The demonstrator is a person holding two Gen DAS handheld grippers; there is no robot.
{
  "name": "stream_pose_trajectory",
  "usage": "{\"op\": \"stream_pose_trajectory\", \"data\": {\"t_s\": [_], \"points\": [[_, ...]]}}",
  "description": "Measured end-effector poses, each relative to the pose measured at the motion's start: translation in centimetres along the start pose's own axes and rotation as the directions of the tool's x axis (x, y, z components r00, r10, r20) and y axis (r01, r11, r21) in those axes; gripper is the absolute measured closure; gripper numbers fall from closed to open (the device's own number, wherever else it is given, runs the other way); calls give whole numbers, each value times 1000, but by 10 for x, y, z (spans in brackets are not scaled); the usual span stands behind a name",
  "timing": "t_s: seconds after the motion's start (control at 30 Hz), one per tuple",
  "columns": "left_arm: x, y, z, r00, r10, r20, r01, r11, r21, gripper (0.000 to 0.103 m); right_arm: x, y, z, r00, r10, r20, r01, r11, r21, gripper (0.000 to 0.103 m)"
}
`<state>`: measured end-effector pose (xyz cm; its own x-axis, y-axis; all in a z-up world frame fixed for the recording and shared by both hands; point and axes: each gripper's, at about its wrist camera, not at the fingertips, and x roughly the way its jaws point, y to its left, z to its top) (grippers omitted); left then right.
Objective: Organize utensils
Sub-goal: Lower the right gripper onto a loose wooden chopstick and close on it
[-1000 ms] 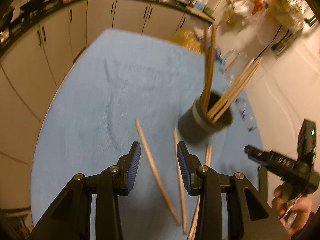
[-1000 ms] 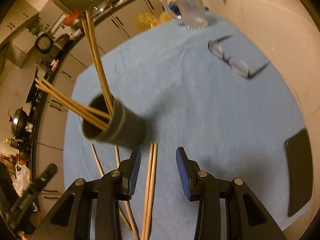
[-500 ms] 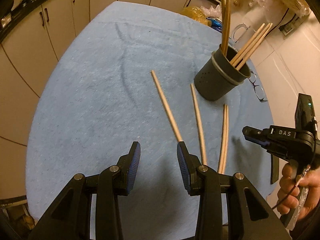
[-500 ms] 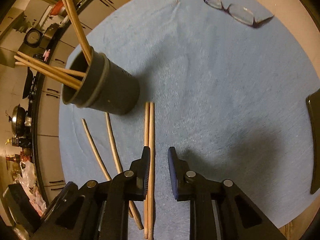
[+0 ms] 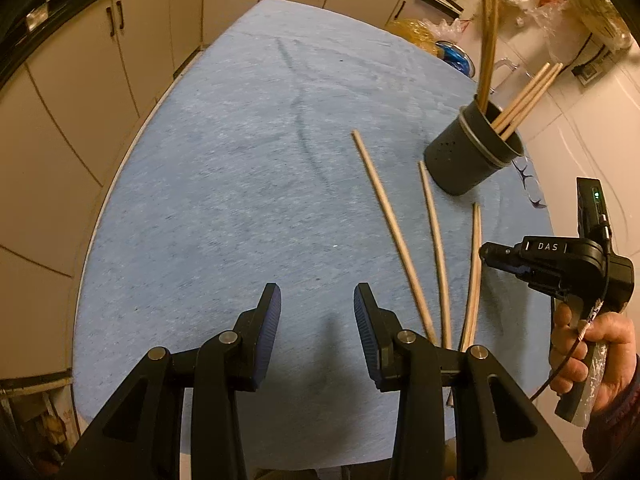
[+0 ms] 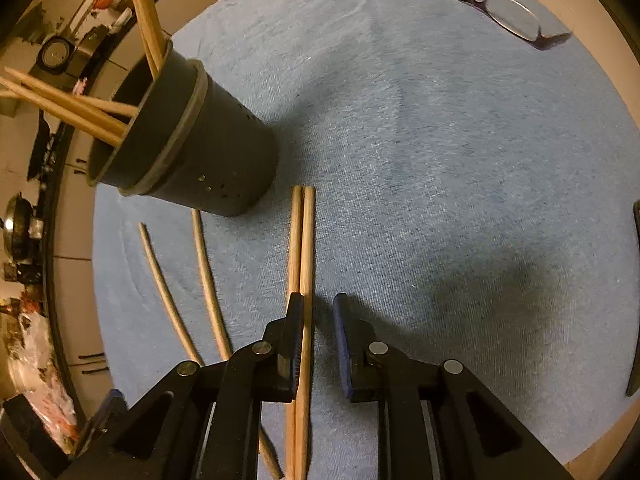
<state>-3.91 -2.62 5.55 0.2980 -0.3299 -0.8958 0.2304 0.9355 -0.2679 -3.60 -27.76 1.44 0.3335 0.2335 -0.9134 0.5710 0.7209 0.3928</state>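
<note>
A dark grey utensil cup [image 5: 472, 156] [image 6: 192, 148] stands on the blue cloth and holds several wooden chopsticks. A pair of chopsticks [image 6: 302, 248] [image 5: 475, 264] lies side by side in front of the cup. Two single chopsticks [image 5: 390, 220] [image 6: 206, 276] lie to the left of the pair. My right gripper [image 6: 316, 308] is low over the pair, jaws narrowed but apart; one stick lies against the left pad, the other under that finger. It also shows in the left wrist view [image 5: 490, 254]. My left gripper [image 5: 316, 300] is open and empty above bare cloth.
Glasses [image 6: 500, 8] lie at the far right of the table. A dark flat object [image 6: 636, 300] sits at the right edge. Kitchen cabinets [image 5: 100, 60] run behind and left of the table. Bags and clutter [image 5: 440, 32] sit beyond the cup.
My left gripper has pulled back and up, away from the cup. My right gripper has lowered over the chopstick pair and its jaws have narrowed around one stick.
</note>
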Motion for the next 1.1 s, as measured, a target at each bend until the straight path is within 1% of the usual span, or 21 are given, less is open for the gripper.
{"op": "stream_pose_trajectory", "data": {"t_s": [0.07,0.1,0.17,0.2,0.23,0.37,0.5,0.6,0.67,0.8,0.9,0.93,1.0,1.03,1.1], "points": [[-1,4,-1,1000,4,0,-4,1000,-8,67,3,4,0,1000,4,0,-4,1000,-5,88],[-1,6,-1,1000,7,-1,-7,1000,-11,67,4,6,1,1000,-6,3,6,1000,-15,89],[0,7,0,1000,6,-4,-6,1000,-16,67,6,13,1,999,-43,7,43,998,-53,91],[1,6,1,1000,5,-6,-6,1000,-15,67,6,14,2,999,-52,8,53,997,-62,94],[1,5,2,1000,5,-8,-5,1000,-13,67,6,17,2,998,-68,7,69,995,-73,95],[7,-4,10,1000,-6,-22,6,1000,6,67,7,22,4,993,-118,-4,117,986,-118,95],[20,-20,23,997,-41,-58,42,999,19,67,1,9,3,986,-165,8,165,978,-129,96],[32,-34,34,996,-46,-81,49,998,30,67,-5,-7,4,984,-177,8,176,979,-104,96],[43,-42,46,993,-49,-103,51,999,18,67,-9,-16,4,981,-191,15,192,976,-99,96],[66,-47,65,988,-52,-145,47,998,-38,67,-14,-32,3,984,-176,9,177,981,-80,96],[83,-51,79,984,-34,-176,22,997,-69,67,-17,-42,2,988,-155,1,155,985,-72,96],[89,-53,84,982,-39,-187,25,996,-80,68,-21,-53,3,989,-151,0,150,986,-73,95],[98,-57,89,979,-15,-205,-2,997,-82,72,-22,-58,3,990,-140,-4,139,987,-80,95],[104,-60,91,975,-3,-221,-15,997,-80,76,-23,-59,2,991,-134,-7,133,988,-80,95],[107,-65,94,977,16,-211,-31,997,-68,78,-21,-60,5,992,-123,-17,121,989,-82,95]]}}
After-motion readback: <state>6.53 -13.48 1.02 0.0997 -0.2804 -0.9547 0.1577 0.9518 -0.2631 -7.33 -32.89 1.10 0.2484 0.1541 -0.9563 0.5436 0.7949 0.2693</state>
